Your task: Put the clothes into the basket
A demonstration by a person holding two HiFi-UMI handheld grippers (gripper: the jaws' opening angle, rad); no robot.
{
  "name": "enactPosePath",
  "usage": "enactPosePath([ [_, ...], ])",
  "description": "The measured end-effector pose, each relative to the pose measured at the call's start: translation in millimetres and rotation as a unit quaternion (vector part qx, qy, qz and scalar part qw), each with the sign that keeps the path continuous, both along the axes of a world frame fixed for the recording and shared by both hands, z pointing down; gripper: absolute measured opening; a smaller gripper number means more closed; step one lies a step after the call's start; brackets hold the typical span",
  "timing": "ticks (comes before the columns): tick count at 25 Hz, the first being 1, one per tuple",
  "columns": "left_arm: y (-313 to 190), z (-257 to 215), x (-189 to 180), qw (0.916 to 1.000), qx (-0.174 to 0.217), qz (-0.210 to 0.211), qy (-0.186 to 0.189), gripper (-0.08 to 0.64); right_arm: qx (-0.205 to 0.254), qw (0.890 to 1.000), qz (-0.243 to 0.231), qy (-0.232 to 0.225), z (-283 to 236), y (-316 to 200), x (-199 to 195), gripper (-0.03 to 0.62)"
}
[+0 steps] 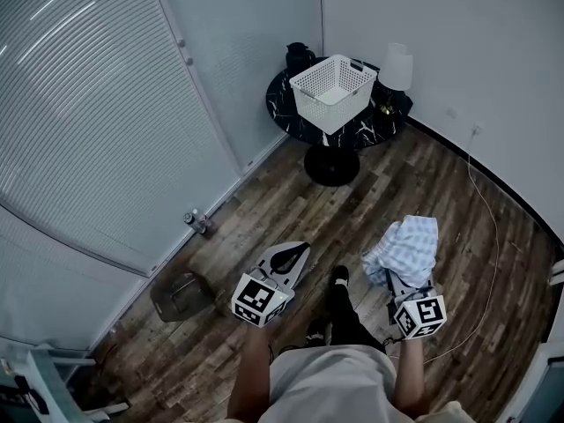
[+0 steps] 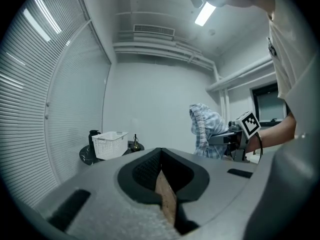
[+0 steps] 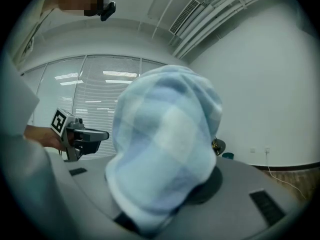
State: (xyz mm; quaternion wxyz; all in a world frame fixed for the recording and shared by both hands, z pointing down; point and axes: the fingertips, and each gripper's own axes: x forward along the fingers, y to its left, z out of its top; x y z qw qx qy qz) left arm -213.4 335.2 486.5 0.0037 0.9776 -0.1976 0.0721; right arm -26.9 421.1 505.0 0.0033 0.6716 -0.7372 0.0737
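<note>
A light blue checked cloth [image 1: 407, 247] hangs bunched over my right gripper [image 1: 402, 273], which is shut on it; the fabric hides the jaws in the right gripper view, where the cloth [image 3: 162, 149] fills the middle. My left gripper [image 1: 293, 252] is held level beside it, shut and with nothing in it; its jaws [image 2: 161, 170] meet in a line. The white slatted basket [image 1: 332, 92] stands on a round black marble table [image 1: 286, 113] farther ahead, apart from both grippers. From the left gripper view the basket [image 2: 110, 144] is at the left and the cloth [image 2: 205, 128] at the right.
A white lamp [image 1: 397, 67] and a dark jug [image 1: 299, 57] share the table with the basket. On the wooden floor are a brown bag [image 1: 181, 294], a small bottle [image 1: 196, 220] by the blinds and a thin cable [image 1: 493, 263]. The person's shoe [image 1: 339, 278] is between the grippers.
</note>
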Motion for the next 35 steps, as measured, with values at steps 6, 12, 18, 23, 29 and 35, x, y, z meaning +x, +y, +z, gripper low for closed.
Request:
enactPosePath([
  [6,-36.4,8.6,17.9,1.0,-0.002,-0.005,-0.001,0.012,-0.018,1.0,-0.014,0.021,11.6,-33.5,12.8,0.172],
  [12,-68.4,2.0,44.1,1.0,0.005,0.006,0.002,0.012,-0.007,1.0,-0.012,-0.001,3.6,-65.6,29.7,0.172],
  [18,-112.5,5.4,59.3,0.9999,0.005,0.006,-0.011,0.012,-0.006,1.0,-0.021,0.019,4.5,-95.8,31.3,0.172],
  [23,-141.5,3.3,70.7,1.0,0.005,0.006,0.001,0.012,-0.003,1.0,-0.019,0.006,4.9,-121.4,39.8,0.172],
  [29,-172.1,1.3,85.7,0.9999,0.01,0.006,-0.001,0.012,0.013,1.0,-0.022,0.002,-6.1,-164.2,48.8,0.172],
  [35,-198.6,-1.6,99.8,0.9999,0.009,0.004,-0.011,0.012,0.015,0.999,-0.033,0.006,-12.3,-197.2,62.4,0.172],
])
